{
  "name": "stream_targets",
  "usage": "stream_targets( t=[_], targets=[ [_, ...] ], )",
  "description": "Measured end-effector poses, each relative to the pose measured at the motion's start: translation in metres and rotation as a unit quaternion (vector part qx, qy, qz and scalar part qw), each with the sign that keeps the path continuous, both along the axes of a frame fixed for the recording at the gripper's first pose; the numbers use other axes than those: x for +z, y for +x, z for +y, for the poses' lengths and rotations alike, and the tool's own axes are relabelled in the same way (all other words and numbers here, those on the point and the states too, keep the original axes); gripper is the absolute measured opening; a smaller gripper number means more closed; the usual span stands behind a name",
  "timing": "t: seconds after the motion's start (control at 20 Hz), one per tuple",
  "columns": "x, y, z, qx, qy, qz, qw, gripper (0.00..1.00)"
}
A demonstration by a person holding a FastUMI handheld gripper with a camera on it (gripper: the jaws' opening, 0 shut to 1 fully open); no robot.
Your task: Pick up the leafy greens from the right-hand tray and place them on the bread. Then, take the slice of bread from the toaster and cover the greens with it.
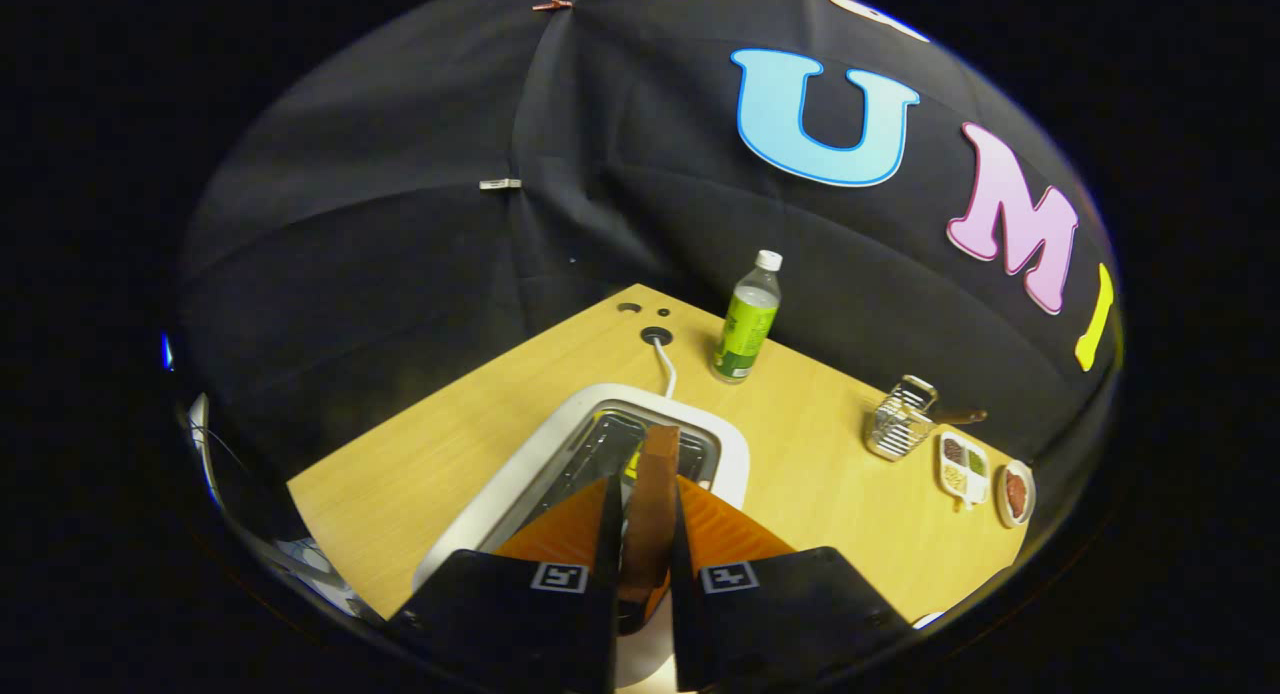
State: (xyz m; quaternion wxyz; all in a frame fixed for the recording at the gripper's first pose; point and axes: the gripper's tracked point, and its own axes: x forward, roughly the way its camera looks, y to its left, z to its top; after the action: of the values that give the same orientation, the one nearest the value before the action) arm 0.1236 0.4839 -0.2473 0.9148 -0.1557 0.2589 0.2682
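Gripper [645, 494] seen nearest, two orange fingers [565, 529] with black bases carrying square markers, narrowed onto a slice of bread [655, 504] pinched edge-on between both pads. The slice is held upright on its thin edge, brown crust facing the camera, long axis running forward along the fingers and away from the camera; its far end pokes out beyond the fingertips over the toaster slot. The toaster [520, 474] is seen from above, directly under and just ahead of the fingers: white rounded body, dark metal slot with a wire cage inside. A white cable [667, 369] is run from the toaster's far side to a round hole in the wooden table [440, 444]. Beyond the toaster, near the table's back edge, a green-labelled bottle [747, 319] with a white cap is stood upright. Off to the right of the fingers, well apart from the toaster, a small wire basket [900, 419] with a wooden handle is placed, and just beside it a white divided tray [963, 467] with brown and green bits, then a small round dish [1016, 493] with something reddish. Leafy greens cannot be told apart at this size
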Motion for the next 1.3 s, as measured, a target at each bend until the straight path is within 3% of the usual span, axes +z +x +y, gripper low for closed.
stream_targets(
  t=[0.4, 0.85, 1.3],
  targets=[
    [0.009, -0.005, 0.002, -0.006, 0.036, 0.052, 0.998, 0.17],
    [0.081, -0.007, -0.013, -0.012, 0.101, 0.039, 0.994, 0.17],
    [0.132, -0.008, -0.081, -0.025, 0.15, 0.029, 0.988, 0.17]
  ],
)
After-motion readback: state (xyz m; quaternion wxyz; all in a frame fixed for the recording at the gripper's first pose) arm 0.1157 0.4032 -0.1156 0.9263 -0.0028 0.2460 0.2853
